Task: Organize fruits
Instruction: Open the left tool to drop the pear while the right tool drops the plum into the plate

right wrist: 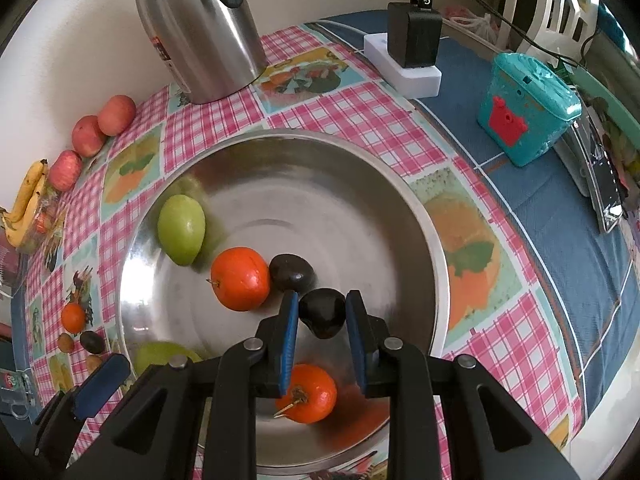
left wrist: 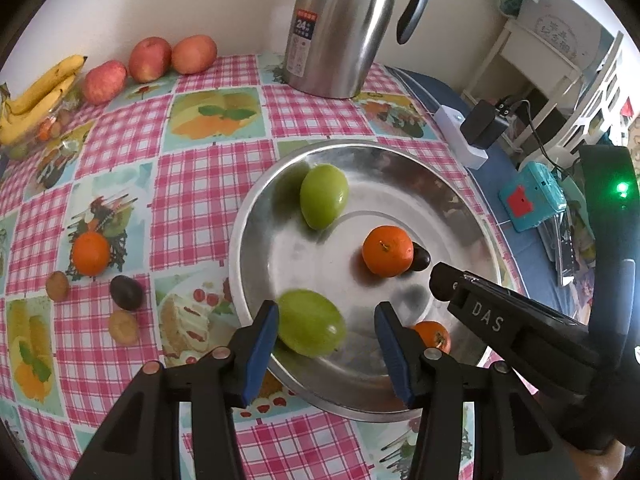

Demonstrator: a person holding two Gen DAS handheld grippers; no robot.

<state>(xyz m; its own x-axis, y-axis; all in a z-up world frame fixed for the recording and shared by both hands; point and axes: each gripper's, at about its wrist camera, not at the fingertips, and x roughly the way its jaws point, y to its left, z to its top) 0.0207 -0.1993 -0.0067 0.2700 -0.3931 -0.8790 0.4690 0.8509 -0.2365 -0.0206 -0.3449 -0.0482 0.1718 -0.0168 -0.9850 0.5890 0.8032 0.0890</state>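
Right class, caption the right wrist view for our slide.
Right gripper holds a dark plum over the steel bowl.

Home dining table: checked tablecloth (left wrist: 208,184), steel kettle (left wrist: 340,28), fruit.

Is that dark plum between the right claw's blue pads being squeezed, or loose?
Squeezed. In the right wrist view both blue pads press the dark plum's sides, holding it above the steel bowl.

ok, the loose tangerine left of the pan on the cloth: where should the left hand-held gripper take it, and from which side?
Grip the tangerine across its widest middle, coming from above. It is round and sits on the tablecloth apart from the dark plum and the small brown fruit, so the fingers have room. The left hand-held gripper is open over the pan.
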